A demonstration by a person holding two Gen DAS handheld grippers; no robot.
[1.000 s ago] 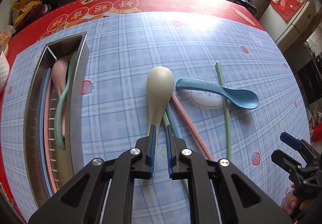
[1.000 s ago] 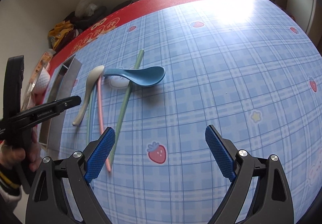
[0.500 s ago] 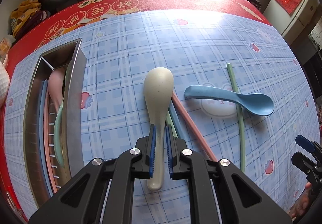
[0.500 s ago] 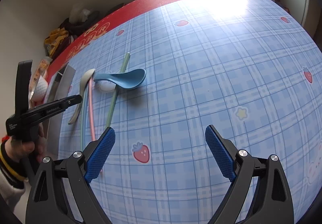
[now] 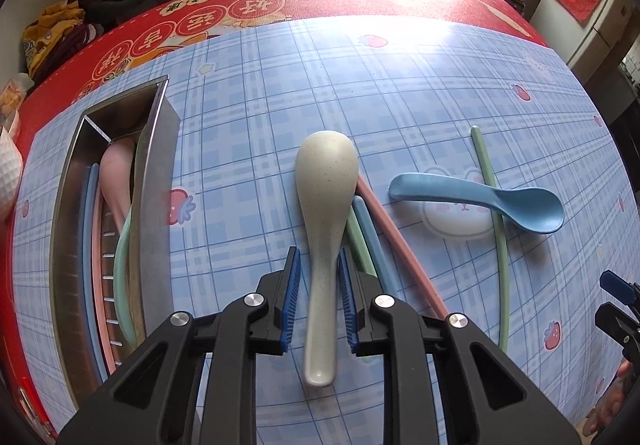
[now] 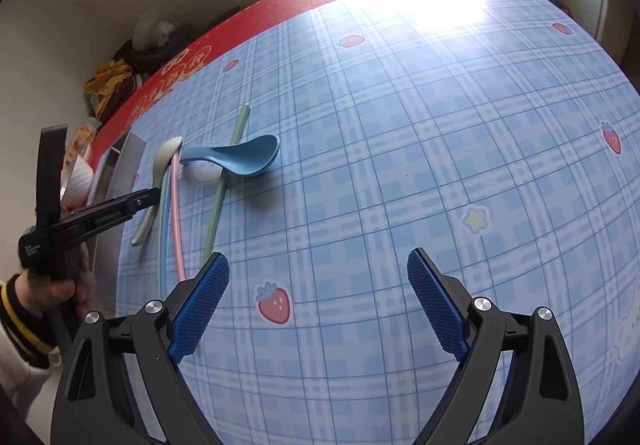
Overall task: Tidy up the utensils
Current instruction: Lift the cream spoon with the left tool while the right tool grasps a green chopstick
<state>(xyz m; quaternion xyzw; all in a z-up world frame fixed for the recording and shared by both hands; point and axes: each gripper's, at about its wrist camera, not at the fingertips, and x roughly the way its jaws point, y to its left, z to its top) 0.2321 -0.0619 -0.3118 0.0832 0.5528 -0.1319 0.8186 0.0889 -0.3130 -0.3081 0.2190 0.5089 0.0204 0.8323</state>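
A cream spoon [image 5: 326, 181] lies bowl-down on the blue checked cloth, its handle running toward the camera. My left gripper [image 5: 318, 252] straddles that handle. Its jaws are opening, with a slim gap at the left pad, and the handle lies between them. Under the spoon lie a pink chopstick [image 5: 400, 245], a blue one [image 5: 372, 241] and a green one [image 5: 356, 237]. A blue spoon [image 5: 480, 201] rests across another green chopstick [image 5: 496, 229] to the right. My right gripper [image 6: 318, 265] hovers open over bare cloth, nothing between its fingers.
A steel tray [image 5: 156, 173] at the left holds a pink spoon [image 5: 116, 173], a green spoon [image 5: 122, 265] and chopsticks. A red mat borders the far edge of the cloth. Bags and a stool stand beyond the table. A hand [image 6: 48, 289] holds the left gripper.
The left gripper has slid forward along the cream spoon, so the handle now lies between the jaws, which have widened. The right gripper has stayed open over the cloth.
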